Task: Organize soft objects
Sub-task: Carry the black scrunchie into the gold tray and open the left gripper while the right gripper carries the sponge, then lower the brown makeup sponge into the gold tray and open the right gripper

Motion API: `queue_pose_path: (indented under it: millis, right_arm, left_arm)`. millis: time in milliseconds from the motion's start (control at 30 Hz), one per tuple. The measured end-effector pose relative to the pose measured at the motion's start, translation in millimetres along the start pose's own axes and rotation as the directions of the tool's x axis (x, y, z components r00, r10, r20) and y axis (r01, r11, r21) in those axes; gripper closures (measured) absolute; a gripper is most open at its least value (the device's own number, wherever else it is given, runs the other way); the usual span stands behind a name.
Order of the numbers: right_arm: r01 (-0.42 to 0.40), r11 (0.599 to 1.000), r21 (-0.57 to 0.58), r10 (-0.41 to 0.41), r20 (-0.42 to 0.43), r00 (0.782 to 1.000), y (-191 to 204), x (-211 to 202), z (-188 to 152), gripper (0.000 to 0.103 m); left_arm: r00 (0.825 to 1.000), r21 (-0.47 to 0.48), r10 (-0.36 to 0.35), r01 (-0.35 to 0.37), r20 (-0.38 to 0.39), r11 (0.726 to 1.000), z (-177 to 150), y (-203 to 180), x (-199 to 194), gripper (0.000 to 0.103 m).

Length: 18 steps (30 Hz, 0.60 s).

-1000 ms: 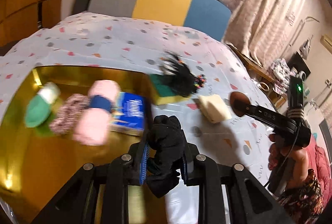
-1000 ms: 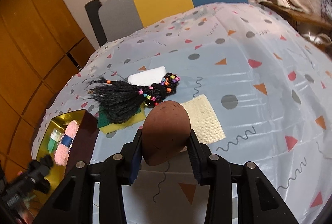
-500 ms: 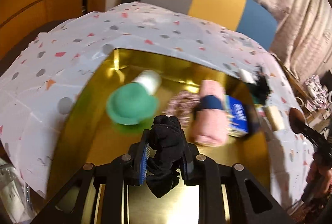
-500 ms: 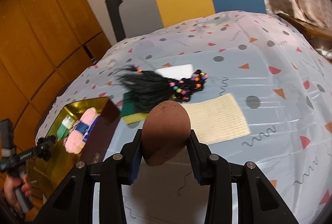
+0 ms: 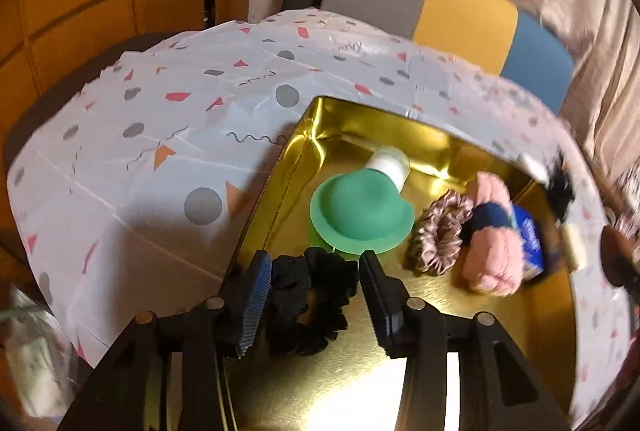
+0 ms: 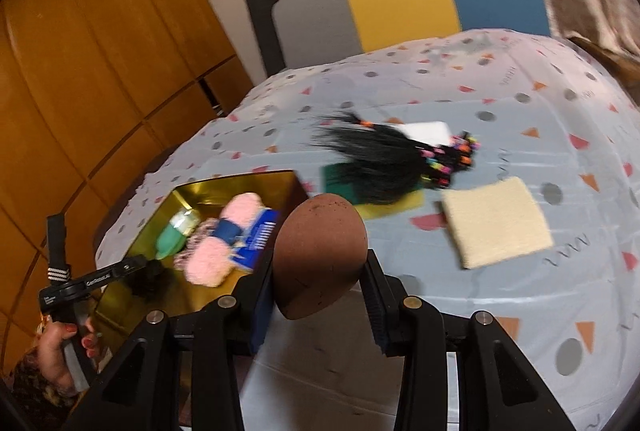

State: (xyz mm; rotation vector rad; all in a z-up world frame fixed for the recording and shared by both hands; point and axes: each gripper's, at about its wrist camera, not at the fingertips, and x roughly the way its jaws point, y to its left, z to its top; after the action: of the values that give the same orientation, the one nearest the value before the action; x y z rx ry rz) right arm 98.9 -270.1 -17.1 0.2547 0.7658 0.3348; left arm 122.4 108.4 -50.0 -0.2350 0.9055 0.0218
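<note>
Gold tray's (image 5: 280,187) near-left corner holds black scrunchie (image 5: 310,295), floor beyond open.

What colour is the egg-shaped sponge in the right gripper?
Brown, a dull reddish brown; the sponge shows best in the right wrist view.

Glossy gold tray (image 5: 472,347), matt sponge (image 6: 320,251)

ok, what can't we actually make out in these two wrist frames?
- Blue box print: left wrist, blurred; the pink yarn covers part.
- Whether the black scrunchie rests on the gold tray: the left gripper, jaws opening, hides its underside.
- Green-yellow sponge: right wrist, mostly under the braided hairpiece.
- Tray's near end: right wrist, behind the right gripper and brown sponge.
</note>
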Motion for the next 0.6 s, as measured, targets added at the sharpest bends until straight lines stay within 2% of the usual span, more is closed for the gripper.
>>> queue_pose_path:
  millis: [100,267,467,600]
  right_arm:
    - [-0.032,0.999,-0.028,0.032,-0.014,0.999,23.3,7.1,7.0,0.062]
    - [-0.071,0.994,-0.08,0.067,-0.051,0.996,59.9,25.5,13.7,0.062]
    - [-0.084,0.987,-0.138,0.065,-0.139,0.988,96.3,56.8,18.9,0.062]
    - [-0.079,0.98,-0.185,0.04,-0.207,0.978,120.9,85.5,28.7,0.062]
  left_arm:
    - [0.999,-0.038,-0.031,0.032,0.029,0.999,-1.9,2.8,-10.0,0.057]
    - [0.993,-0.034,-0.104,0.106,0.048,0.994,-9.2,-9.5,-26.4,0.057]
    - [0.987,0.028,-0.155,0.154,0.03,0.988,-20.4,-29.0,-33.6,0.057]
    - [0.985,0.024,-0.17,0.169,0.007,0.985,-26.5,-31.6,-30.9,0.057]
